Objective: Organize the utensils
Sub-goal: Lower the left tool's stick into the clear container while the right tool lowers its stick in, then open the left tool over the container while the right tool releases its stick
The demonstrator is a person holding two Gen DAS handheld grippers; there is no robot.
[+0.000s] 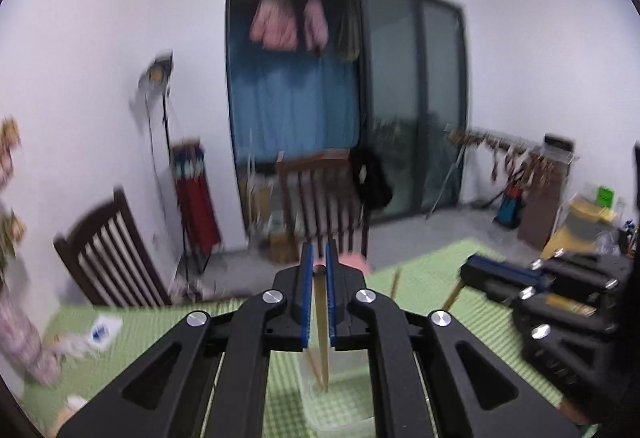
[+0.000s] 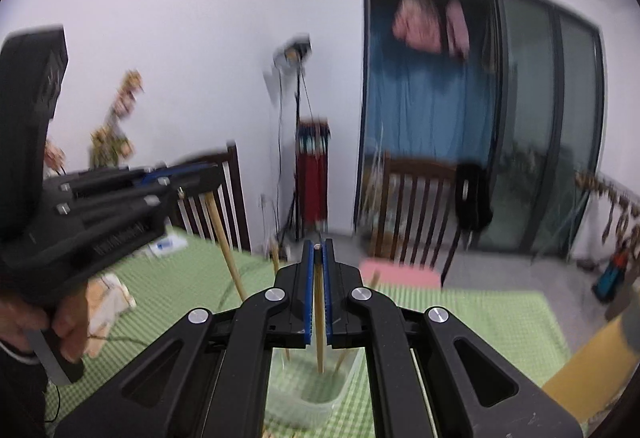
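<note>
So both grippers are doing the same job here, each with one wooden chopstick pinched in it. The left gripper (image 1: 319, 270) has its blue pads squeezed together on a chopstick (image 1: 321, 334) that hangs down between the fingers, tip pointing toward a clear plastic container (image 1: 340, 398) standing on the green checkered tablecloth (image 1: 424, 278). The right gripper (image 2: 319, 262) is clamped the same way on its own chopstick (image 2: 319, 318), which hangs over that same see-through container (image 2: 308, 394).

Why hold them by the top end and let them dangle? My guess is it's so the stick goes in point first and ends up standing in the tub instead of lying flat. Gripping near the top also keeps the fingers clear of the rim.

There look to be a couple of chopsticks already leaning inside the container, so I'd say the sorting is partway along. Everything's pretty motion-blurred though, so I can't count them for sure, and I can't tell whether either held tip is inside the rim or just above it.

From the right camera you can see the left tool off to the side with the person's hand (image 2: 60, 322) wrapped around its handle. Both grippers sit close together, which makes sense with only one tub to aim at.
</note>
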